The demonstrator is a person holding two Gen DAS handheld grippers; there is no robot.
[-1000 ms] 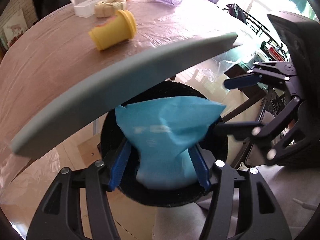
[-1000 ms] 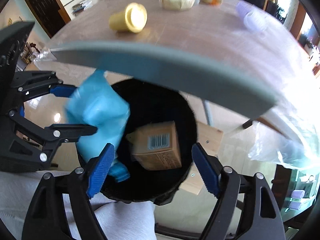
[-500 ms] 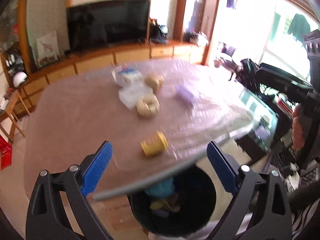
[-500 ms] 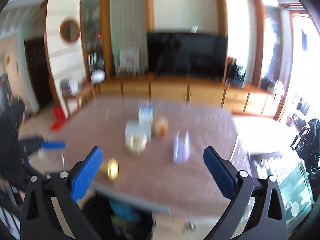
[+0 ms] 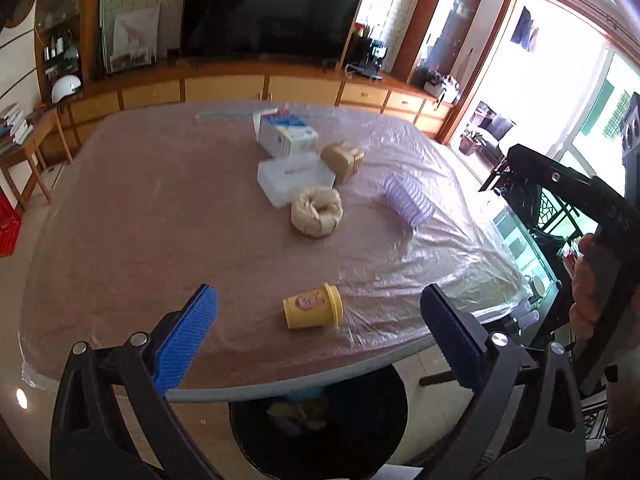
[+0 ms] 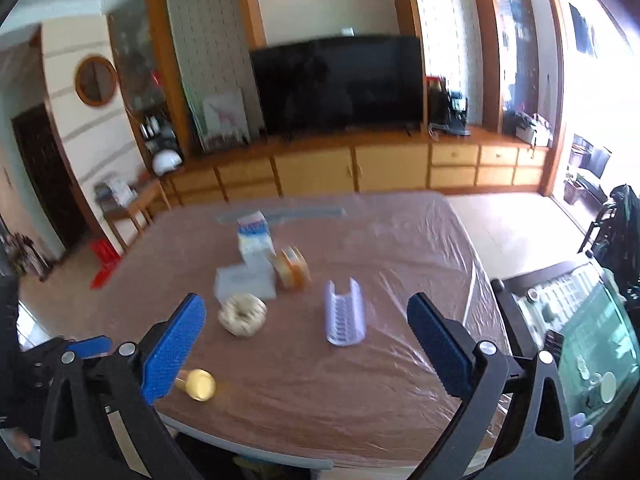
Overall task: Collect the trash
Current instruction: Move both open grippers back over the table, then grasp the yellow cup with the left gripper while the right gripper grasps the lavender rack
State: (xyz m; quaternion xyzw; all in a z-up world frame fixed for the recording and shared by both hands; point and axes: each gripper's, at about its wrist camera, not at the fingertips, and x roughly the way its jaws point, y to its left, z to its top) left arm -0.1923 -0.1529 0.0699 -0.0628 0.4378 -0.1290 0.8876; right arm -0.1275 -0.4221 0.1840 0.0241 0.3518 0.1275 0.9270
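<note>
Plastic film covers the big tabletop (image 5: 120, 220). From the left wrist, the left gripper (image 5: 316, 328) has just spread its fingers wide, nothing between them. Below sits the black bin (image 5: 384, 420). The yellow cup (image 5: 312, 311) lies near the edge; a bump might roll it off.

From the right wrist, the right gripper (image 6: 308, 332) has just opened wide too, empty. No writing is clear enough to read.

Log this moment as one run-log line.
left gripper: open, empty | right gripper: open, empty | yellow cup: lying on table near edge | black bin: below edge, holds trash
</note>
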